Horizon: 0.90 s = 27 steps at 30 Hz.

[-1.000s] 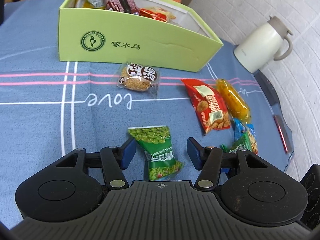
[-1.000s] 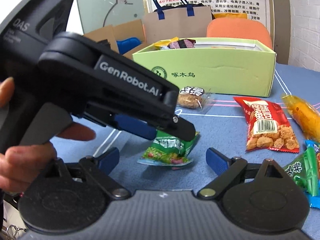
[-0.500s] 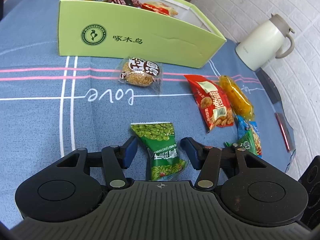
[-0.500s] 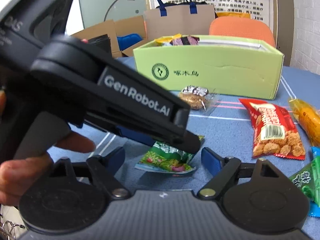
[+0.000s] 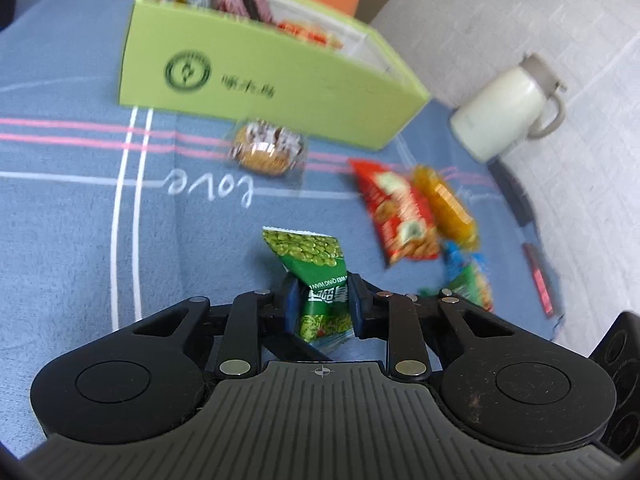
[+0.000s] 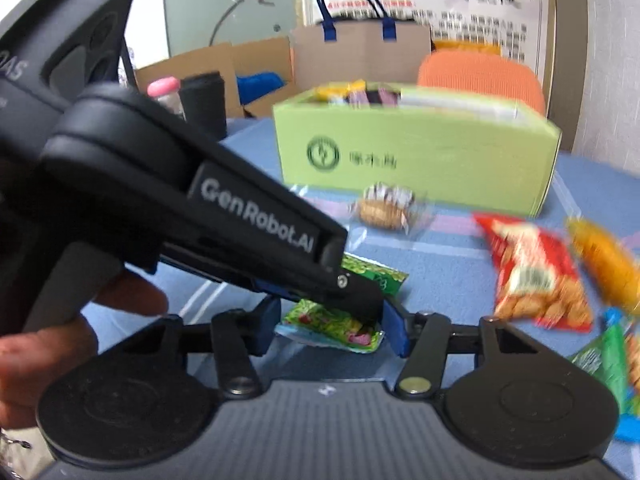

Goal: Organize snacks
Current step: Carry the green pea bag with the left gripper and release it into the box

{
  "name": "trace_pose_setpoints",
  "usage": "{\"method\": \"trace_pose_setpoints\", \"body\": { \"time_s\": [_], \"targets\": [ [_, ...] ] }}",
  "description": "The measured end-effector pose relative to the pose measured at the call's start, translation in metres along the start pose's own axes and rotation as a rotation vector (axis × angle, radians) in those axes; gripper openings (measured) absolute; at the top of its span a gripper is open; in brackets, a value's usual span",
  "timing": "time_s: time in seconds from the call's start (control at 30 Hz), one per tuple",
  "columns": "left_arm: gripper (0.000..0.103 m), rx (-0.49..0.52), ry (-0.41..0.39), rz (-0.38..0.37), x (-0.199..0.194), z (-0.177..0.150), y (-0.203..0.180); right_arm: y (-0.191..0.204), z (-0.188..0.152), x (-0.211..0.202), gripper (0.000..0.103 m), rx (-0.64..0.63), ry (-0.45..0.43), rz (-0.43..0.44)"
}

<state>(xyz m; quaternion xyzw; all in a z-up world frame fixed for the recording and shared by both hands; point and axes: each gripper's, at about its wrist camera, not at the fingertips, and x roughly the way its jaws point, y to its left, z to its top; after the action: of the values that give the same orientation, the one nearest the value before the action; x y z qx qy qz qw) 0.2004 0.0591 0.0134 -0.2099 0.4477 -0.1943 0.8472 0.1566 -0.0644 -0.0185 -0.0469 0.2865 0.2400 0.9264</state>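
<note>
Two grippers: both close in on one green pea packet (image 5: 320, 276) lying on the blue-clothed counter (image 5: 72, 220).
Left gripper (image 5: 323, 300): fingers have just closed and now pinch the packet's middle, crumpling it upward.
Right gripper (image 6: 330, 330): fingers have just narrowed around the packet's near end; whether the pads press it cannot be told.
Box: green snack box (image 5: 256, 84) stands beyond, already holding several packets.
Other snacks: a round biscuit pack (image 5: 266, 150), a red bag (image 5: 400, 212) and a yellow packet (image 5: 444, 204) lie loose, near the box.
Advice: probably best to let one gripper carry; lift straight up, keep the pinch firm, clear the box wall before letting go.
</note>
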Motion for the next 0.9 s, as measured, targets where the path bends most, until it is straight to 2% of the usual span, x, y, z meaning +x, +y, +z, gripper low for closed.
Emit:
{"method": "trace_pose_setpoints", "body": {
  "time_s": [0.13,0.27,0.37,0.5,0.63,0.83,0.87,0.9],
  "targets": [
    [0.001,0.014,-0.039,-0.019,-0.009,0.013,-0.009,-0.010,0.012,-0.005,0.059,0.012,-0.033,0.013],
    [0.001,0.014,-0.016,-0.010,-0.003,0.012,-0.013,-0.020,0.008,-0.005,0.060,0.051,-0.019,0.030],
    [0.001,0.016,-0.011,-0.030,0.003,0.021,-0.021,-0.030,0.018,-0.010,0.060,0.041,-0.036,0.011],
    [0.001,0.066,-0.074,-0.071,0.000,0.063,-0.046,-0.053,0.057,-0.012,0.061,-0.014,-0.114,-0.024],
    [0.001,0.104,-0.153,-0.095,0.011,0.121,-0.066,-0.085,0.106,0.007,0.062,-0.070,-0.164,-0.071],
    [0.000,0.106,-0.154,-0.036,0.059,0.180,-0.065,-0.128,0.139,0.063,0.061,-0.049,-0.117,-0.062],
    [0.003,0.109,-0.155,-0.026,0.067,0.186,-0.063,-0.135,0.139,0.069,0.063,-0.044,-0.101,-0.064],
    [0.011,0.119,-0.166,-0.016,0.073,0.190,-0.060,-0.138,0.141,0.076,0.063,-0.038,-0.094,-0.075]
  ]
}}
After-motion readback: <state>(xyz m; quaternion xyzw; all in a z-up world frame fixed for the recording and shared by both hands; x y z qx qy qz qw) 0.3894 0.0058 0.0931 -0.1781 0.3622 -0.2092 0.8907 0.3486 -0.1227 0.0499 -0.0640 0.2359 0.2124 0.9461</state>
